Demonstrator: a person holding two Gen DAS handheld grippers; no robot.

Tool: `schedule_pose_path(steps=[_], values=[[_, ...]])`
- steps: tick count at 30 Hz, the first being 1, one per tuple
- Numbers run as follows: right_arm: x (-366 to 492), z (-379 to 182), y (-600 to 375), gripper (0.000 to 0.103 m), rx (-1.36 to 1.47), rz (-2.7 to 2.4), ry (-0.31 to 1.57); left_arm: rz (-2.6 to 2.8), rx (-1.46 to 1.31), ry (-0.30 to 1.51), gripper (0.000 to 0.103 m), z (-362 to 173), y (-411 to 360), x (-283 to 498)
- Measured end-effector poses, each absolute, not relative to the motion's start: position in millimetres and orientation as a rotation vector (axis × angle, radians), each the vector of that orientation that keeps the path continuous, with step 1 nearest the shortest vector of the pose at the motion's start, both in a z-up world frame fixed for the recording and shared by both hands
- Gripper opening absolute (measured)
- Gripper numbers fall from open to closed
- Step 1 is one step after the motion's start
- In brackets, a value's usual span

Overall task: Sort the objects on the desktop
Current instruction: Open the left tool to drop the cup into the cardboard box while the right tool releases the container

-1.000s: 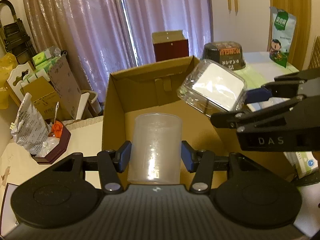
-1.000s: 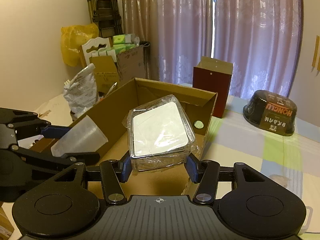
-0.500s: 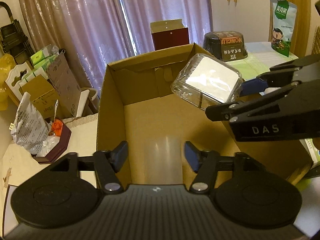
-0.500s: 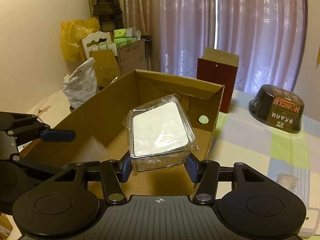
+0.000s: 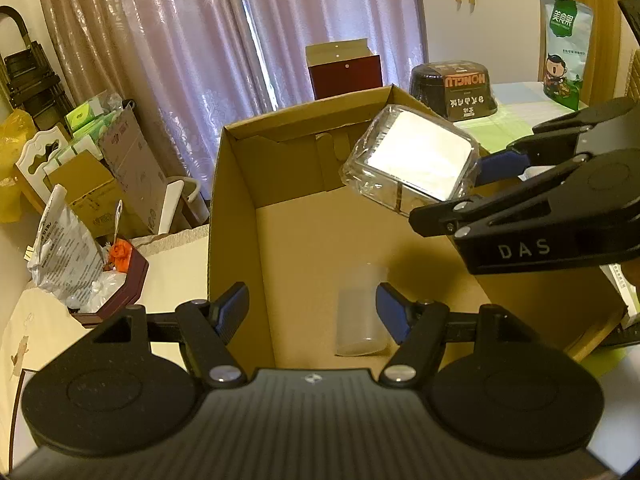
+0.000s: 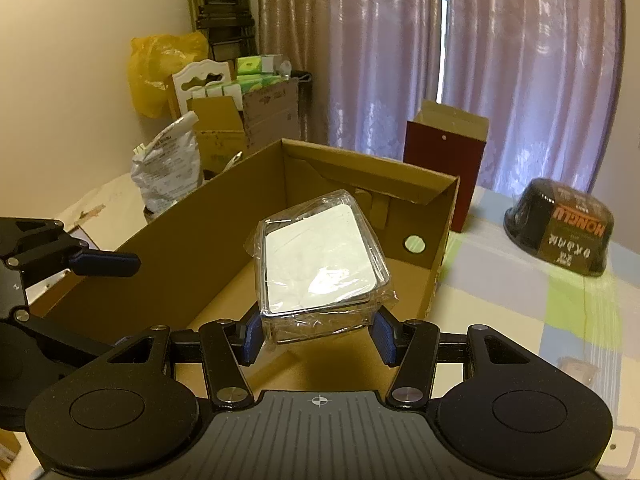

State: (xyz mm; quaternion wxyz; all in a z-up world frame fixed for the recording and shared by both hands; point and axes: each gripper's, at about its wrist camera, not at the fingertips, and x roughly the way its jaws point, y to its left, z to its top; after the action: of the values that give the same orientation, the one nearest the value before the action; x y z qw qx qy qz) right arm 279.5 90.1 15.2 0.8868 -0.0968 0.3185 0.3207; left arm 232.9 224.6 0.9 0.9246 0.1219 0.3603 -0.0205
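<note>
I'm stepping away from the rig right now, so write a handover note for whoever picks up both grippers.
Left gripper: open and empty, above the near end of the cardboard box.
Right gripper: shut on the clear plastic container with a white lid, held tilted in the air over the box.
Done: the translucent plastic cup lies on the box floor, apart from the left fingers.
Left: lower the container into the box and release it. The upturned black bowl and the green snack bag sit on the table outside the box, possibly next.
</note>
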Motion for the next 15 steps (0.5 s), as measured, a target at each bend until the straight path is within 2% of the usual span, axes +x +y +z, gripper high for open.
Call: schedule_pose_path(steps=[15], values=[[280.8,16.0,85.9,0.054,-0.206,0.682,0.627,-0.037,0.24,0.739,0.067,2.0,225.4,229.5]])
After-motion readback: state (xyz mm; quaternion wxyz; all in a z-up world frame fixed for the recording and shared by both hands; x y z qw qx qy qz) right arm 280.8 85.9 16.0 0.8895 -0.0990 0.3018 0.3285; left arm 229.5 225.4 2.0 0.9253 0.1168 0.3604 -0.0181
